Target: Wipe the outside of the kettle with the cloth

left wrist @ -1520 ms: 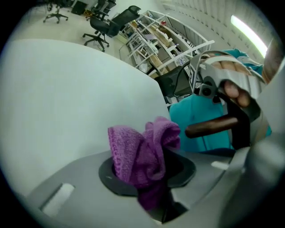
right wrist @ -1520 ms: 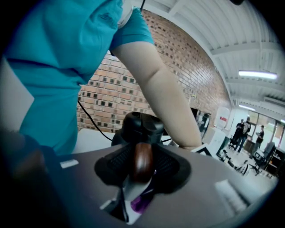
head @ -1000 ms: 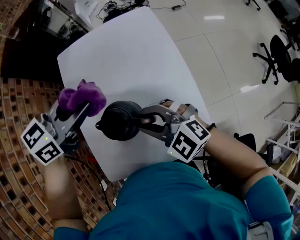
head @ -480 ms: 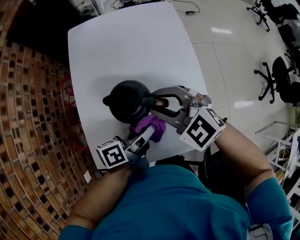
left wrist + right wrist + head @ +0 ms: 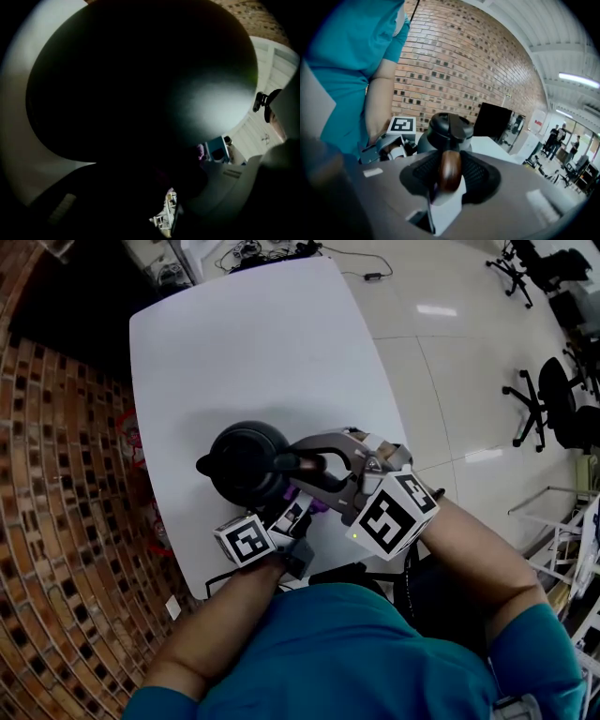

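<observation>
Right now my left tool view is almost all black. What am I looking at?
Observer: The black kettle. The head view shows your left tool close against the side nearest you.
Operator: Is the cloth in there?
Observer: Yes, a bit of purple cloth shows at that tool's tip, by the kettle's wall.
Operator: What's steadying the kettle?
Observer: The right tool is closed on its brown handle.

On table (image 5: 262,343): kettle (image 5: 242,463); cloth (image 5: 319,507) just beside it.
</observation>
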Available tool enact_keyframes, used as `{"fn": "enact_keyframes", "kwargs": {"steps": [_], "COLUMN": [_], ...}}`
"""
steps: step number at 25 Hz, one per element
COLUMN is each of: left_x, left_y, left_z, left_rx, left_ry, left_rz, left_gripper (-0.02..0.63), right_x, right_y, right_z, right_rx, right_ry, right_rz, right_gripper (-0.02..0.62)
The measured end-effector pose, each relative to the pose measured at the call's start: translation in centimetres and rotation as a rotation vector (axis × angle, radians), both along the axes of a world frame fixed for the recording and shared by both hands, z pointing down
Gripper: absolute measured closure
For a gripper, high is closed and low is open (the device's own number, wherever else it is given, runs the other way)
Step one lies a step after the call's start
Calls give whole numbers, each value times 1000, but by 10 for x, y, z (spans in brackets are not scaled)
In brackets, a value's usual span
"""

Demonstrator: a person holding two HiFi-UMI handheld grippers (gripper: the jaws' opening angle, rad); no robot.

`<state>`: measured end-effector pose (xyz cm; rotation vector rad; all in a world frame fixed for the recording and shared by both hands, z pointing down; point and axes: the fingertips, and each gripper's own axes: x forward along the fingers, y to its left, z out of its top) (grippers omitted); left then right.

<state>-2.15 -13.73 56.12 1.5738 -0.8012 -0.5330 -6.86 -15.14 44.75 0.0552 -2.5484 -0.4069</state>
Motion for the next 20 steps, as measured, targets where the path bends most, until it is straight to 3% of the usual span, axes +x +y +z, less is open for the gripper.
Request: {"fn": "enact_keyframes", "kwargs": {"steps": [8, 11, 13, 15, 18, 20], "left_x": [2, 15, 27, 28, 9, -6], "left_y": [-4, 16, 40, 59, 59, 47], "left_z": [31, 17, -21, -69, -127, -141], "left_rx": [-46, -82, -3, 145, 344, 425], "left_ry": [-59, -79, -106, -164, -358, -521], "left_rz": [9, 123, 257, 359, 447, 508], "left_gripper": [480, 480, 480, 480, 480, 480], "right_x": [1, 0, -2, -3, -4, -3], "right_y": [0, 0, 1, 1, 2, 2], "right_z": [0, 1, 3, 4, 3, 2], "right_rx": [-4, -5, -8, -17, -40, -55], "right_ry": [3, 12, 16, 11, -23, -48], "right_rz": [-4, -6, -9, -14, -21, -24], "right_gripper": [474, 474, 474, 474, 474, 474]}}
